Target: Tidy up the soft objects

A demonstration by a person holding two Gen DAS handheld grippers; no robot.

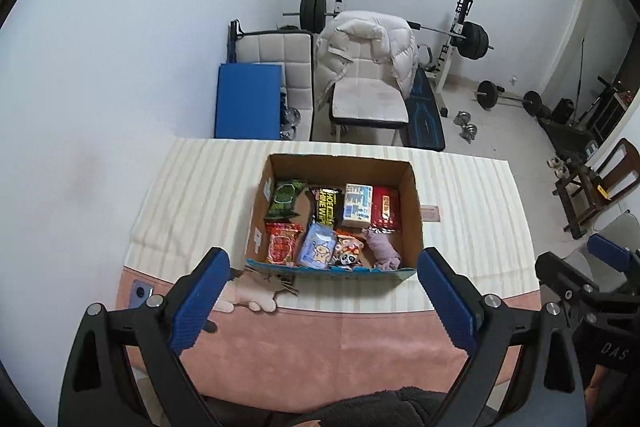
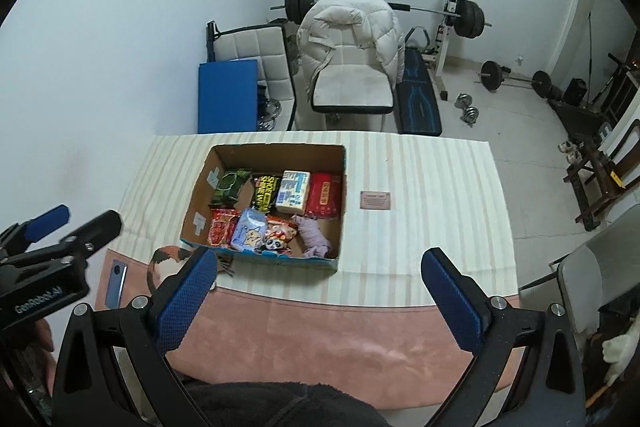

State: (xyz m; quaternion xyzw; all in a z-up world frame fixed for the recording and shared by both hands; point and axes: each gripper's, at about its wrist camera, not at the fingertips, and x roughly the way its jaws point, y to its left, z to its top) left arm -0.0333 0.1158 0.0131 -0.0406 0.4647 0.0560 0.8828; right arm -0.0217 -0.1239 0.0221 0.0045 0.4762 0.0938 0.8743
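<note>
We hold both tools above the near edge of the bench (image 1: 320,347), the left tool (image 1: 320,295) spread wide and empty, the right tool (image 2: 320,291) likewise spread with nothing between its pads. The open brown cardboard box (image 2: 276,151) sits on the striped cloth, packed with snack packets and a crumpled lilac cloth bundle (image 1: 382,251) in its near right corner. A pale pink plush toy (image 1: 248,293) lies outside, just beside the box's near left corner. It looks light and squashy to us, so a pinch across its body should hold without slipping.
</note>
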